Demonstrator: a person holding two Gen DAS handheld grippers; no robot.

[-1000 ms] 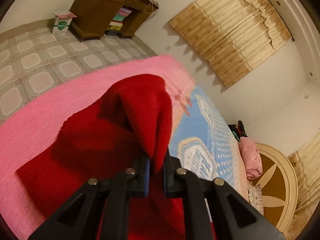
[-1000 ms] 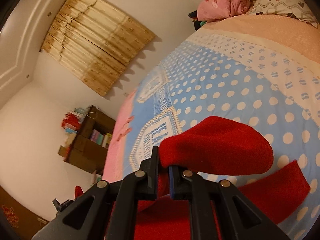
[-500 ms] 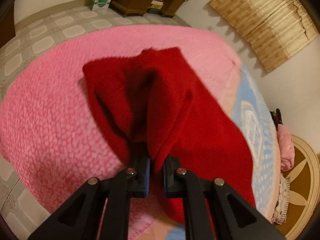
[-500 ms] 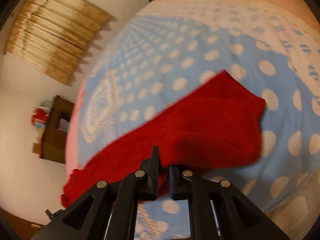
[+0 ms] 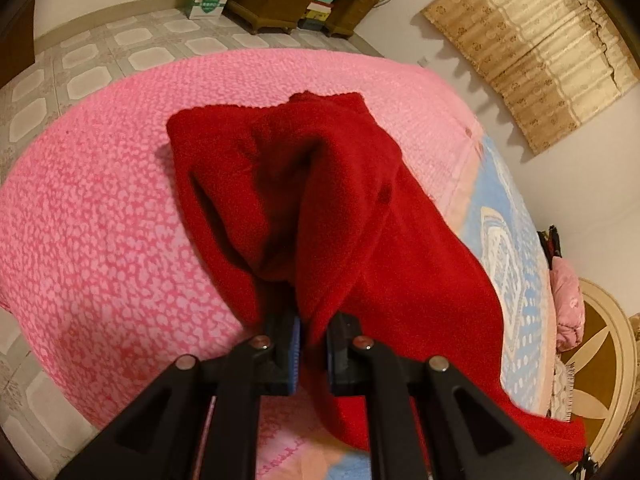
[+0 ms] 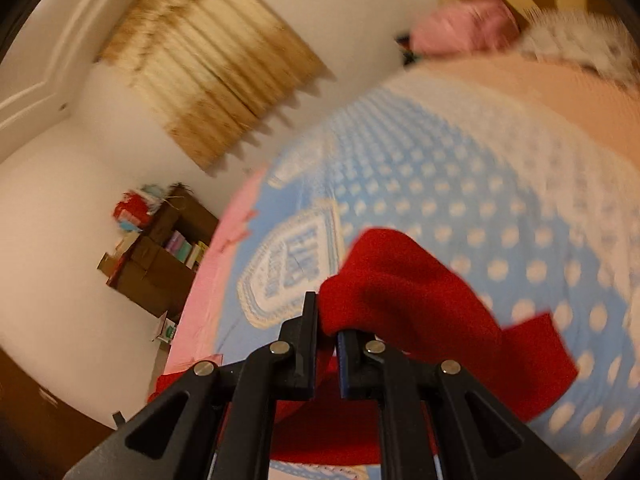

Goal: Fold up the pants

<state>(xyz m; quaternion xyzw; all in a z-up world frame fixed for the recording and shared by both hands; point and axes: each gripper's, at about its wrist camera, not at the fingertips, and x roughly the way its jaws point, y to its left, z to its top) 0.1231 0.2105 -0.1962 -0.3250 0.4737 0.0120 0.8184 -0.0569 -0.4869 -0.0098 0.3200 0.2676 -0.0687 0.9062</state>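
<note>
Red pants [image 5: 320,200] pinched by both hand-held grippers, lettering unreadable

Both claws pinched shut on red cloth

The left claw [image 5: 311,350] points forward and downward, its two black fingers [image 5: 285,346] drawn close together with a fold of the red pants [image 5: 332,208] clamped between the blue-edged pads; the linkage arms spread out toward the bottom of the left wrist view. The right claw [image 6: 327,334] is tilted more level, its fingers [image 6: 306,332] likewise close together with only a narrow gap, and an edge of the same cloth [image 6: 404,292] is caught at the tips, draping over the right-hand finger. The right wrist view is blurred.
</note>
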